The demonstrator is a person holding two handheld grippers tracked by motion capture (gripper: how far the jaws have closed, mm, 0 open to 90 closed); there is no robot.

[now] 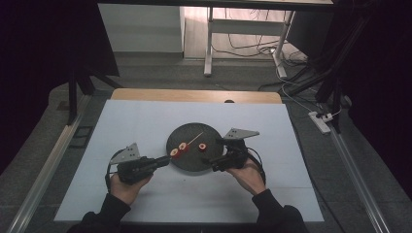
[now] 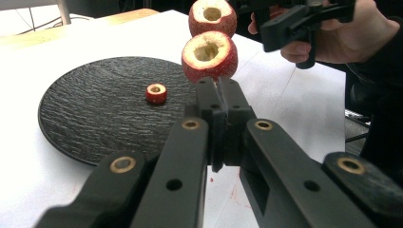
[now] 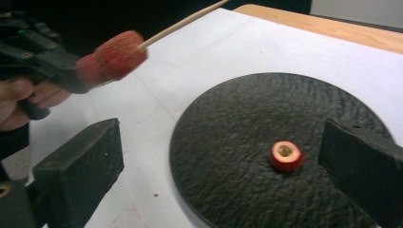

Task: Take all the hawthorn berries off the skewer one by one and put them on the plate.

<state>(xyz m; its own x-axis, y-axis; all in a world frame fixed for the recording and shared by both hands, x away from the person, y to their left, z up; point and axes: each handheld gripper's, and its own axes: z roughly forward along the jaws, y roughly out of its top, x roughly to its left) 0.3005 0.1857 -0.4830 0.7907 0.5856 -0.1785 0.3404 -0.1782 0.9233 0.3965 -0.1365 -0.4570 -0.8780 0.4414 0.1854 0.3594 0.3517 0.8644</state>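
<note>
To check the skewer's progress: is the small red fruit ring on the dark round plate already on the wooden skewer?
No, the small red fruit ring lies alone on the plate.

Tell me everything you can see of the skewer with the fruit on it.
The skewer is a thin pale wooden stick, held off the plate and tilted. Two red, hollowed fruit pieces sit threaded next to each other near its lower end. The left hand-held gripper is shut on that end below them. The bare tip points over the plate.
</note>
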